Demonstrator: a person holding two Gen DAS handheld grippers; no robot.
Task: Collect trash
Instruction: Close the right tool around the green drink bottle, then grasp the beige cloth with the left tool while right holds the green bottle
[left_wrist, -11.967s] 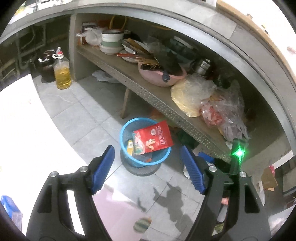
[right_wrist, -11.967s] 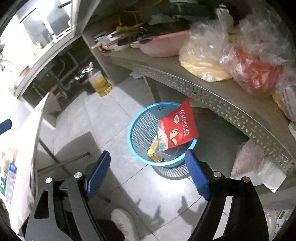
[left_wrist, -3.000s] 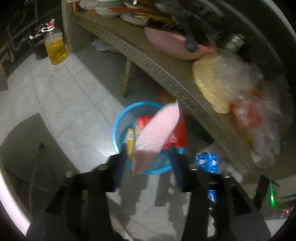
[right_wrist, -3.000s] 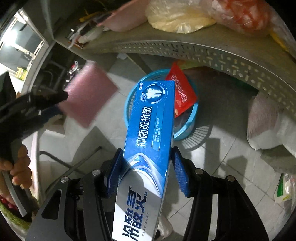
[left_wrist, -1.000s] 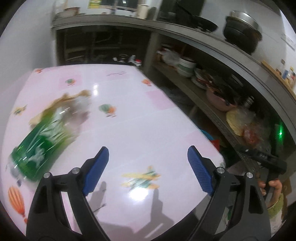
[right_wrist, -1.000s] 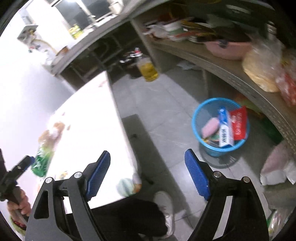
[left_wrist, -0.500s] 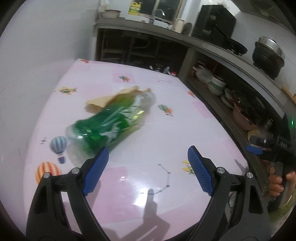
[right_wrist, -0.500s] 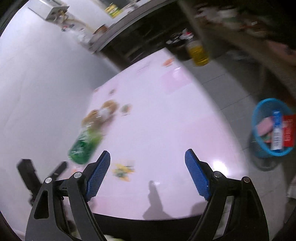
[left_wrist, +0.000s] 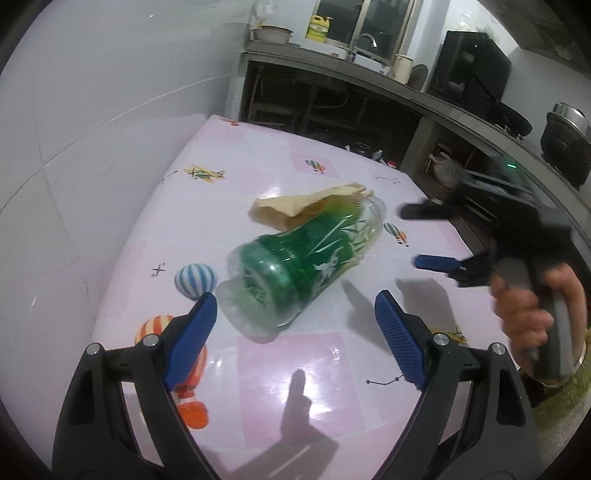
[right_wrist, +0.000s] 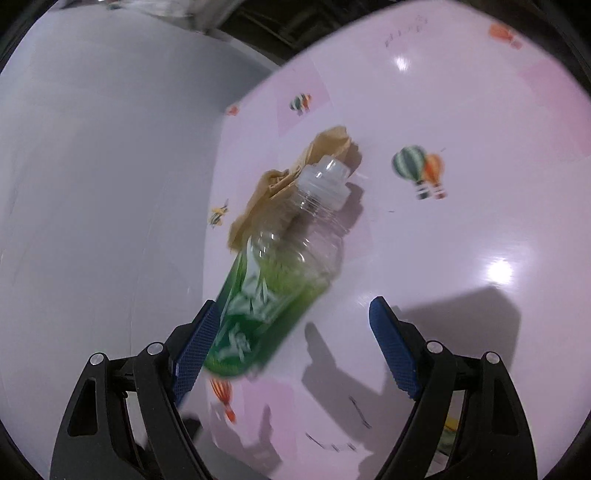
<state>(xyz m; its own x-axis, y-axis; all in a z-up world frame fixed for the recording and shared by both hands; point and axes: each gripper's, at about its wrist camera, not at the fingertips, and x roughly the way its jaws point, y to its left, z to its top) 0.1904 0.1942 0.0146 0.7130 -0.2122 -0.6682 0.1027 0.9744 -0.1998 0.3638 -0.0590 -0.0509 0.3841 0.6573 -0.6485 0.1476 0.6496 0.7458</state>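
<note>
An empty plastic bottle with a green label (left_wrist: 306, 262) lies on its side on the pink table (left_wrist: 295, 373), its base toward my left gripper. A crumpled brown paper bag (left_wrist: 306, 203) lies behind it, touching it. My left gripper (left_wrist: 295, 332) is open, just short of the bottle's base. My right gripper (right_wrist: 295, 350) is open above the bottle (right_wrist: 273, 284), whose white-capped neck points away. The right gripper also shows in the left wrist view (left_wrist: 424, 238), open, to the right of the bottle.
A grey wall (left_wrist: 92, 110) borders the table on the left. A dark counter with a sink, shelves and pots (left_wrist: 461, 107) runs along the back and right. The table edge drops off at the right (left_wrist: 476, 251).
Both grippers have swung from the blue basket on the floor to the table and closed in on the green bottle. The toothpaste box and pink net were let go into the basket.
</note>
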